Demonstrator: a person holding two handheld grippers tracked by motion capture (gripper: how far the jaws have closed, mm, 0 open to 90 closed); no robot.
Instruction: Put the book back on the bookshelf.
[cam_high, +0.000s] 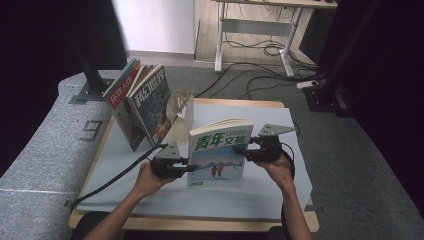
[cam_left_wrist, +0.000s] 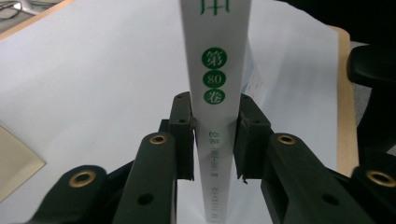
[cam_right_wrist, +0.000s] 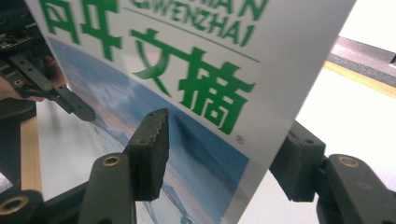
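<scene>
We find a thick paperback book with a white cover, green lettering and a blue snow-scene picture (cam_high: 218, 155) standing upright near the front middle of the white-covered surface (cam_high: 270, 200), held from both sides. The left claw (cam_high: 192, 167) is clamped on the book's white spine, low down; in the left gripper view its two black pads press against either face of the spine (cam_left_wrist: 219, 116). The right claw (cam_high: 239, 149) sits at the book's open edge, higher up. In the right gripper view its jaws stand apart on either side of the cover (cam_right_wrist: 196, 93), and we see a gap between the near pad and the printed face, so we judge no grip there yet. Further back on the left, several magazines with coloured covers (cam_high: 137, 102) lean against a pale cardboard bookend (cam_high: 181, 107). In our judgement the step in hand is securing the upright book with both claws before carrying it to that leaning row. The next move calls for the right claw to close squarely on the page edge, then both hands lifting together, keeping the book vertical so it does not twist about the spine grip.
</scene>
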